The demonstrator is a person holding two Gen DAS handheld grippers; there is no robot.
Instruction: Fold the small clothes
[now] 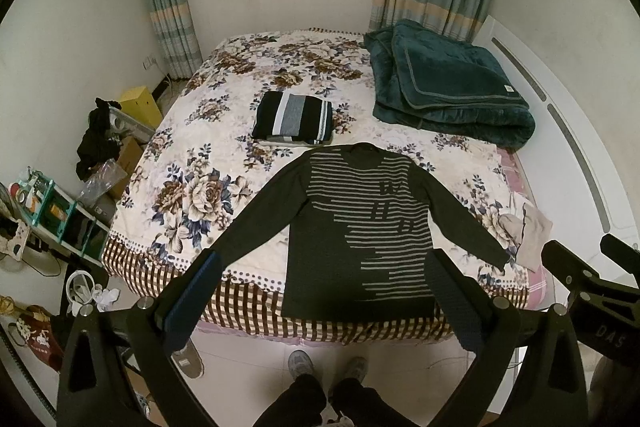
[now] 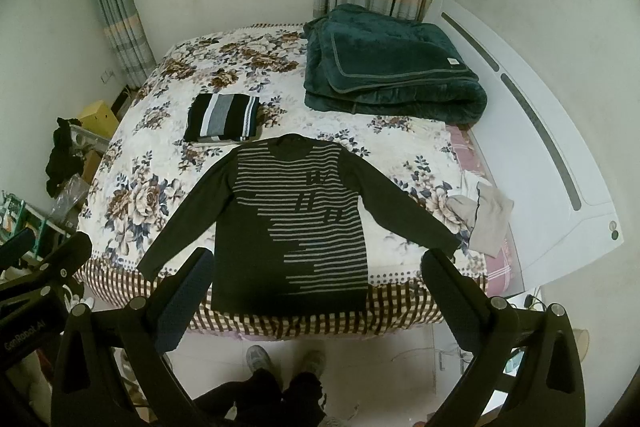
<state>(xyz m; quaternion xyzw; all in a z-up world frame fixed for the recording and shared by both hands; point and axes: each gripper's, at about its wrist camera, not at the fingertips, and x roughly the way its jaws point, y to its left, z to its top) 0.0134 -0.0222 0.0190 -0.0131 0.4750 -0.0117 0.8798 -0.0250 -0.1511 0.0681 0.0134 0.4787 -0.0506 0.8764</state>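
A dark long-sleeved sweater (image 1: pixel 360 223) (image 2: pixel 296 219) with pale stripes lies flat, front up, on the near part of the floral bed (image 1: pixel 224 131) (image 2: pixel 160 163), sleeves spread, hem hanging over the bed's near edge. Behind it sits a folded striped garment (image 1: pixel 294 121) (image 2: pixel 224 123) on a small stack. My left gripper (image 1: pixel 324 287) is open, held high above the floor before the hem, empty. My right gripper (image 2: pixel 316 283) is open too, empty, hovering at the same height. A loose beige garment (image 1: pixel 528 235) (image 2: pixel 488 219) lies by the right cuff.
A folded teal blanket (image 1: pixel 448 83) (image 2: pixel 392 71) fills the bed's far right corner. A white headboard (image 2: pixel 540 131) runs along the right. Shelves, boxes and bags (image 1: pixel 60 211) crowd the floor at left. A person's legs and shoes (image 1: pixel 320 379) stand at the bed's near edge.
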